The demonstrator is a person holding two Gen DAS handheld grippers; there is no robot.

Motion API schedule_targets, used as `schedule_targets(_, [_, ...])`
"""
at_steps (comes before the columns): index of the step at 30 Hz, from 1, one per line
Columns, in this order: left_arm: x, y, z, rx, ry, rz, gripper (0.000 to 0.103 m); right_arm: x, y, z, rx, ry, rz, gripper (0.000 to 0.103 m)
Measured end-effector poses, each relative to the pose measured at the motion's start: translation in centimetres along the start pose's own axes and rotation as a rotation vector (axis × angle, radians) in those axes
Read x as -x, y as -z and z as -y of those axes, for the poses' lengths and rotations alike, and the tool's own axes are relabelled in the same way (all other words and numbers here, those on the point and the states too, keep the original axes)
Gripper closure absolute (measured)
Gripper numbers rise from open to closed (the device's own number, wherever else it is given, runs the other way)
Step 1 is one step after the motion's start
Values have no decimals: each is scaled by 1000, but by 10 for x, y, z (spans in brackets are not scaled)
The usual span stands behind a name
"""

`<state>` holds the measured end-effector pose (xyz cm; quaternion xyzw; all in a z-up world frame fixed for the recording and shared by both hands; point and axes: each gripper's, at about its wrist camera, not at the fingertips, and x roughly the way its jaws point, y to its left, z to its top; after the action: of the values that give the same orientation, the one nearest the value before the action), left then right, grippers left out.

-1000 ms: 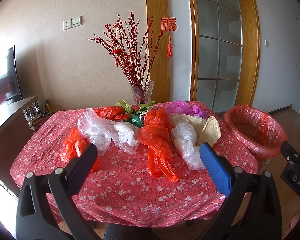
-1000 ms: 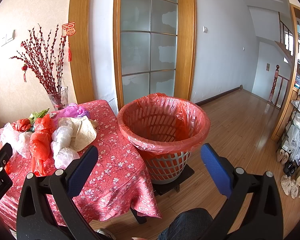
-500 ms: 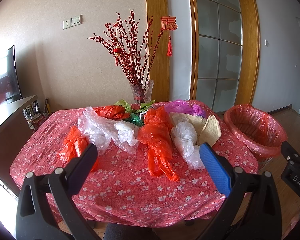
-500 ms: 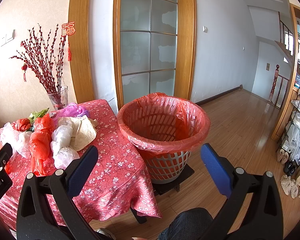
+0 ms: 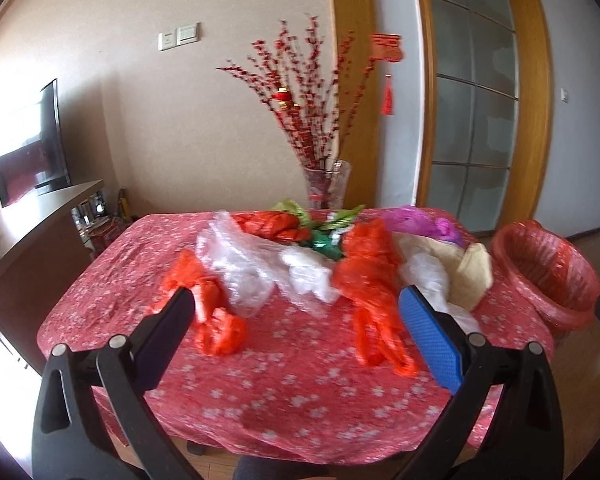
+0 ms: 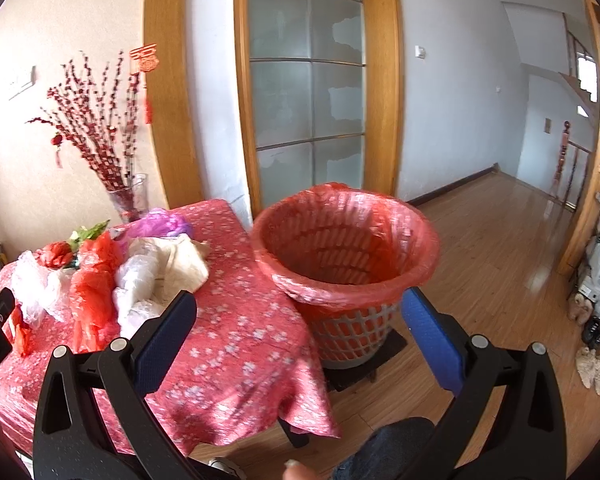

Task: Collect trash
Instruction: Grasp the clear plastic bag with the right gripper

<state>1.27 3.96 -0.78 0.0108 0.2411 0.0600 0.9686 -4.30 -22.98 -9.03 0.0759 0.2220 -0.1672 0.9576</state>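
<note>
**Open left gripper above a table strewn with bags**

The black two-finger left gripper (image 5: 296, 316) with blue pads hangs above the near edge of a table (image 5: 284, 400) draped in a red floral cloth, jaws wide apart and empty; crumpled orange plastic bags (image 5: 370, 280), clear plastic bags (image 5: 240, 268), a purple bag (image 5: 420, 224) and beige paper (image 5: 466, 270) lie mid-table; a clear glass vase (image 5: 327, 184) of red branches stands behind; a red-lined waste basket (image 5: 548, 276) sits at right.

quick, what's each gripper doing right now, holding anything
Left gripper: open, holding nothing, above the table's near edge.
Right gripper: open, holding nothing, facing the trash basket.
</note>
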Motion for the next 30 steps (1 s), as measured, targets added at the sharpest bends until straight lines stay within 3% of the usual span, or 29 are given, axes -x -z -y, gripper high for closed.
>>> schedule_targets(6, [-17,-2,-49,55,-117,-12,4,-15,-1,-34,69,-134,-6,4])
schedule_targets(9, [-26,-1,-69,90,-141,-32,4,-25,-2,-52,92,-263,-15,11])
schedule_targets(12, [-34,0,-83,120,-153,-58,4,-40,-3,-70,98,-367,-48,13])
schedule_targets(16, [-38,3,-96,140,-153,-68,4,-68,0,-103,156,-414,-116,32])
schedule_targets(24, [-44,5,-98,136,-117,-57,4,-102,14,-133,220,-396,-213,40])
schedule_targets(30, [-52,4,-92,131,-90,-65,5,-119,22,-138,252,-411,-273,58])
